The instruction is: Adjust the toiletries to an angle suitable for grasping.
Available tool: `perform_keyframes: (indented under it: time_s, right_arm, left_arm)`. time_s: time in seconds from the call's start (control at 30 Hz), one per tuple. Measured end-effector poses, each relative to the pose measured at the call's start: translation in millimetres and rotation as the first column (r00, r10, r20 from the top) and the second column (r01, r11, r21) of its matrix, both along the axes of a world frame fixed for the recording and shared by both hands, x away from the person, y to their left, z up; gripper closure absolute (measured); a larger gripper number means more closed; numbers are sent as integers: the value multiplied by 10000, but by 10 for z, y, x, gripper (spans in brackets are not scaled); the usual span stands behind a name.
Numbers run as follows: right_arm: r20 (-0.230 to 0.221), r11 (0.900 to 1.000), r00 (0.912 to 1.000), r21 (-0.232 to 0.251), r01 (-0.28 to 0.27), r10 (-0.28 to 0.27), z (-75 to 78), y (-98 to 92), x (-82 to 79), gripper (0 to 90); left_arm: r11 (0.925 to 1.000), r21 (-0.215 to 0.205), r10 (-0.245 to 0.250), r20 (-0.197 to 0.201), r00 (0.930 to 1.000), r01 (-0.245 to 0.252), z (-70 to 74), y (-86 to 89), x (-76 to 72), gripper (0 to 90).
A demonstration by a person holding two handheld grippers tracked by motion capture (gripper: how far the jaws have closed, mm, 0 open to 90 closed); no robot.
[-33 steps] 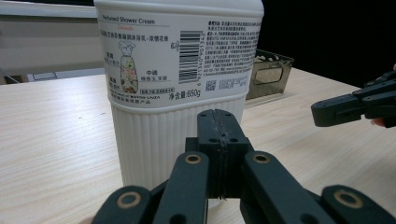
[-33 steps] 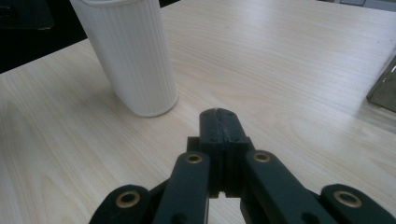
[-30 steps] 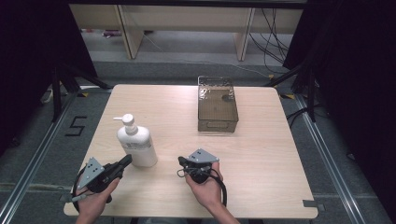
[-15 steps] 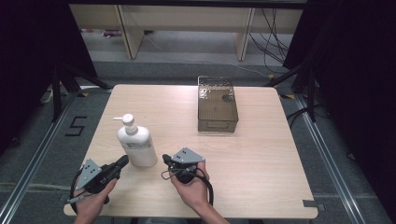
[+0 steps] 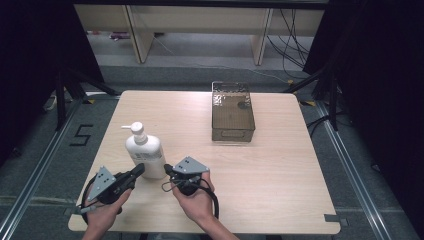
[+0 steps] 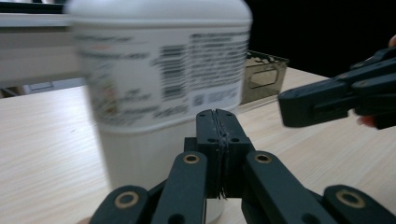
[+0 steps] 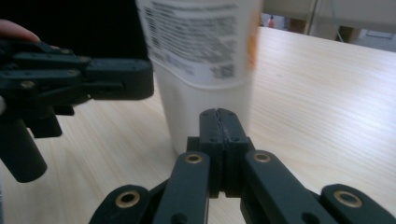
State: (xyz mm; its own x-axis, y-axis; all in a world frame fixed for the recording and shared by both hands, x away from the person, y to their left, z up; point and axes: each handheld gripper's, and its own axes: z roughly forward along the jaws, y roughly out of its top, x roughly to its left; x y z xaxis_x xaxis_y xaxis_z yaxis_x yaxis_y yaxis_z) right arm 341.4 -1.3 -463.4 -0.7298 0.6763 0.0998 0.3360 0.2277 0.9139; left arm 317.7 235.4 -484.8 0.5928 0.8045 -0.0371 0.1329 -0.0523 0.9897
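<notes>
A white pump bottle [image 5: 145, 152] stands upright on the wooden table [image 5: 280, 165], left of centre near the front. My left gripper [image 5: 139, 170] is shut with nothing in it, its tips close against the bottle's lower left side. My right gripper [image 5: 167, 168] is shut too and empty, its tips by the bottle's lower right side. In the left gripper view the bottle [image 6: 159, 79] looms just beyond my pressed-together jaws, with the right gripper [image 6: 299, 105] coming in from the right. In the right gripper view the bottle [image 7: 205, 51] stands right ahead and the left gripper [image 7: 135, 79] shows at left.
A clear brownish rectangular container [image 5: 232, 111] sits at the table's far centre-right. Dark curtains and stand legs flank the table. A shelf unit [image 5: 200, 25] stands beyond its far edge.
My right gripper has moved left across the table, from the front centre to the bottle's right side. The left gripper has stayed by the bottle's left.
</notes>
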Motion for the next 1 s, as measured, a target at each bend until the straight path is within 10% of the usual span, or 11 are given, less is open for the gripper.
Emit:
perform_keyframes:
  time_s: [1.0]
  right_arm:
    - [144, 9988, 9987, -91, 490, -489, -28, -261, 33, 900]
  left_arm:
    - [9982, 549, 241, -97, 9997, -235, 46, -328, 288, 898]
